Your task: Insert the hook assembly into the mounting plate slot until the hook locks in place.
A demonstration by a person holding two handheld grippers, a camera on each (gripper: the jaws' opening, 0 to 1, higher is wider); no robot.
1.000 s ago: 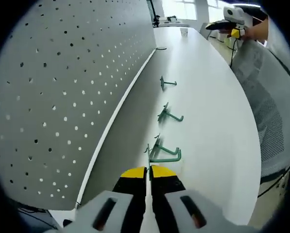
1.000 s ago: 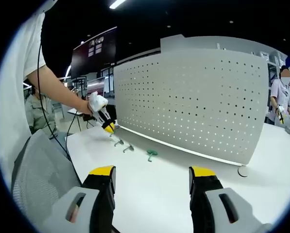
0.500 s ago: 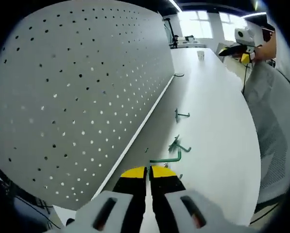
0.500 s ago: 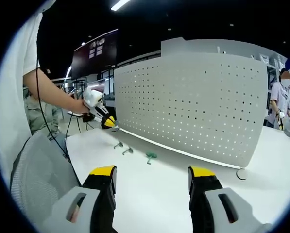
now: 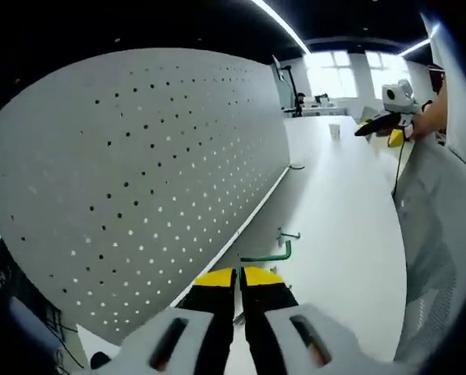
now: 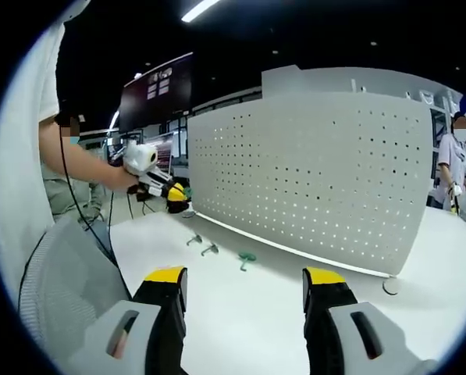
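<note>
Left gripper view: a green hook (image 5: 270,255) is pinched in the closed left tongs (image 5: 239,278), lifted above the white table (image 5: 350,211) and close to the grey board full of holes (image 5: 139,187). Right gripper view: the right tongs (image 6: 244,291) are wide open, holding nothing, above the table, with more hooks (image 6: 209,249) lying by the board.

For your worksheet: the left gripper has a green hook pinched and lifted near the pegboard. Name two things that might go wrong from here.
1. The left gripper pinches the green hook only at one end, with its jaws closed; the hook may twist or slip as it presses into the pegboard.
2. The board's many identical holes make it easy to seat the hook in the wrong pair or only halfway, so it may not lock.
</note>
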